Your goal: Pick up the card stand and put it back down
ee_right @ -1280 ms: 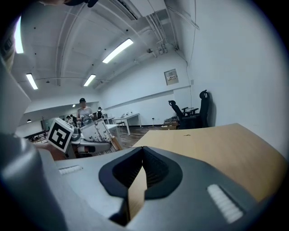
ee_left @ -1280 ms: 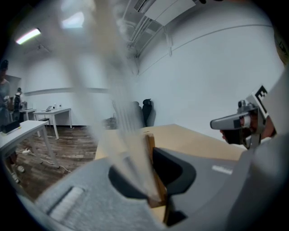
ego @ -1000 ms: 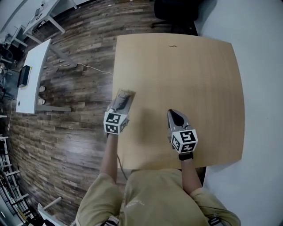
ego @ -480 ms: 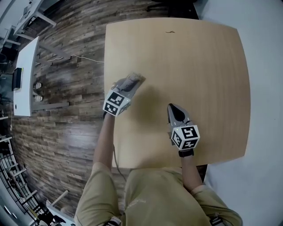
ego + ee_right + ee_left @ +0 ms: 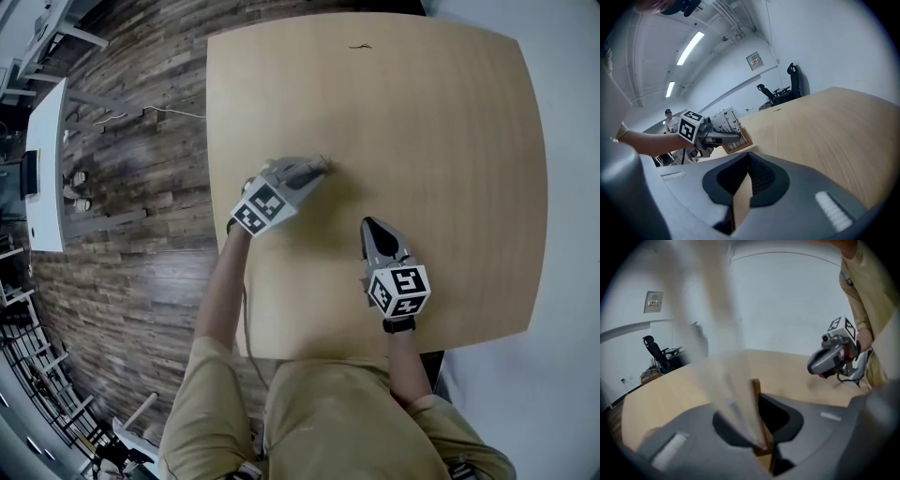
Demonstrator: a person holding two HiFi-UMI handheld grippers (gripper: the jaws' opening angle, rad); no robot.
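- Where is the card stand [image 5: 733,137] right now?
- In the left gripper [image 5: 312,171], over the surface [image 5: 450,141], a little in from its left edge and about halfway between the near and far edges. The jaws are clamped on the stand's wooden base [image 5: 758,409], which sits wedged between them.
- Is it standing flat?
- No, it is tilted. In the right gripper view the printed card [image 5: 721,121] leans back above the jaws. Whether the base touches the surface I cannot tell.
- And the right gripper [image 5: 369,225]?
- It is closer to the near edge, around the middle of the surface, and apart from the left one. Its jaws are pressed together with nothing between them, and they point toward the far edge.
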